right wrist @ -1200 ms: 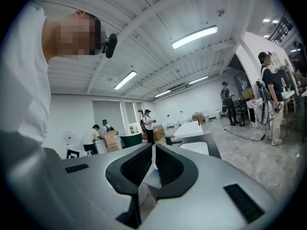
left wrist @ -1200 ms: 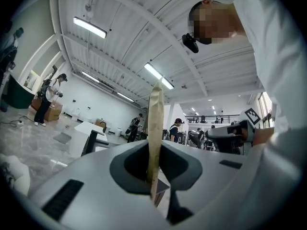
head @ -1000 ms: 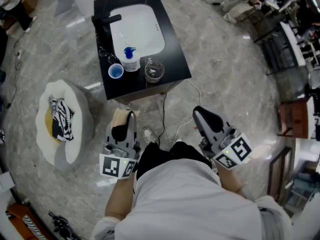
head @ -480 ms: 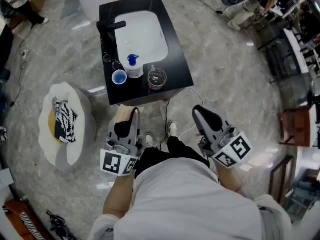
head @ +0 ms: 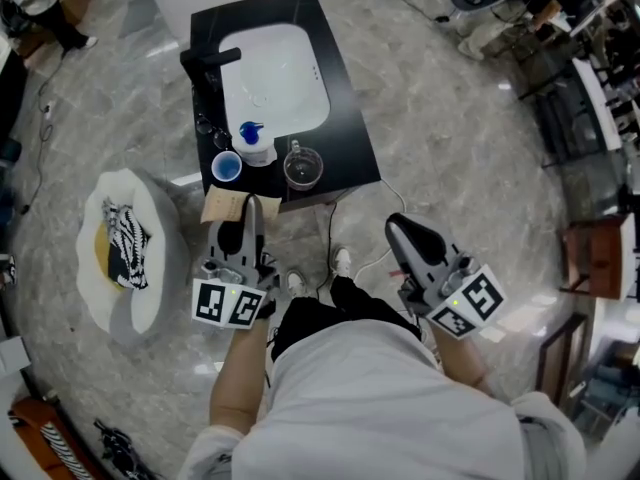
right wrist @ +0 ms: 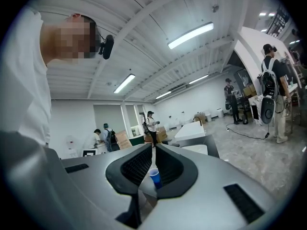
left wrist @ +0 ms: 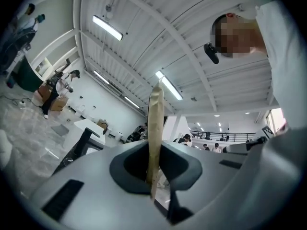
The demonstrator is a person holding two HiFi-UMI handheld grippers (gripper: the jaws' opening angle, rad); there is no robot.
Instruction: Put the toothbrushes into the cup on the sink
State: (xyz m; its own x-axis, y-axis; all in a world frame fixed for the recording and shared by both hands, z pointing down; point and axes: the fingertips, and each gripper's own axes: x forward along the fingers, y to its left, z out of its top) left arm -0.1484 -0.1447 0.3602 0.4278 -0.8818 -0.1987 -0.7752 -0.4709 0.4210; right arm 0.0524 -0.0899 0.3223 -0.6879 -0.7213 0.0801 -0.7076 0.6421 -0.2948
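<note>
Evidently the step in hand is the carry toward the sink. The left gripper (head: 245,226) has its jaws nearly together, pinched on a thin, flat, tan card-like packet (head: 222,206) that stands edge-on between the pads in the left gripper view. Whether toothbrushes are inside it I cannot tell. The right gripper (head: 400,230) hangs to the right with its jaws closed on nothing; the cup showing in its own view stands far beyond the jaws.

The small blue plastic cup (head: 227,167) stands at the near left of the glossy black counter (head: 345,118), just beside a white pump bottle with a blue top (head: 255,146). A clear glass cup (head: 303,167) stands to its right, and the smooth white basin (head: 275,73) lies beyond.

To do this well, I would keep the packet upright and firmly pinched, since thin card may flex or slide. It should approach from the near side, clear of the pump bottle, and centre over the cup mouth before lowering. The light cup could tip if nudged.
</note>
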